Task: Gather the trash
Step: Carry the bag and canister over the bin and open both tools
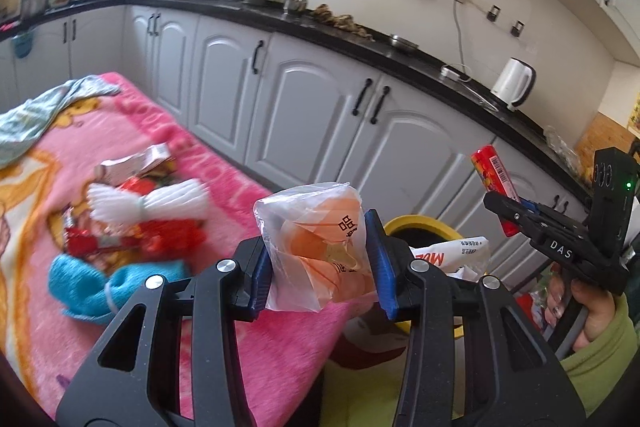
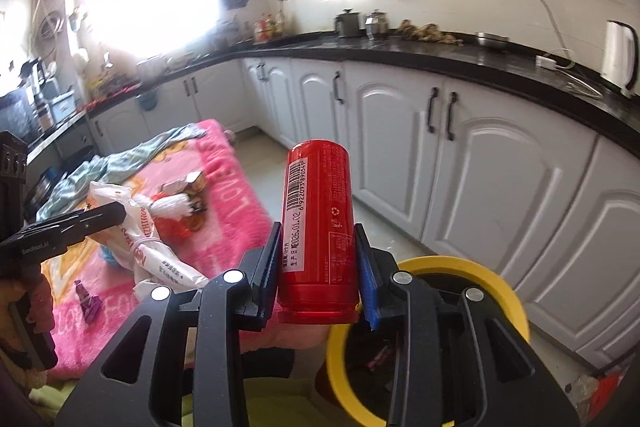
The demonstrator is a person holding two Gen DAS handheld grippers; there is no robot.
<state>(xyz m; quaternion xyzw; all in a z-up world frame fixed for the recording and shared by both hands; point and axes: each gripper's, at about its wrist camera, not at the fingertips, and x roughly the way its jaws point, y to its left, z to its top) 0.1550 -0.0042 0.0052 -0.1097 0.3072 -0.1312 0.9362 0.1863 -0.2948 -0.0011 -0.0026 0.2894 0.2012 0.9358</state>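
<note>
My left gripper [image 1: 320,263] is shut on a clear plastic bag [image 1: 312,247] with orange paper inside, held above the pink blanket's near edge. My right gripper [image 2: 318,263] is shut on a red can [image 2: 318,227], held upright just left of the yellow-rimmed trash bin [image 2: 496,279]. The bin [image 1: 416,225] shows behind the left gripper, with a white wrapper [image 1: 452,253] over it. The right gripper [image 1: 516,215] with the can [image 1: 494,179] shows at right in the left wrist view. More trash lies on the blanket: red wrappers [image 1: 140,231], a white bundle [image 1: 160,203].
The pink blanket [image 1: 160,131] covers a low surface, with a blue cloth [image 1: 92,287] and a teal cloth [image 1: 36,115] on it. A purple wrapper [image 2: 90,301] lies on the blanket. White cabinets [image 2: 460,155] and a black counter [image 2: 440,55] run behind. A white kettle [image 1: 514,83] stands on the counter.
</note>
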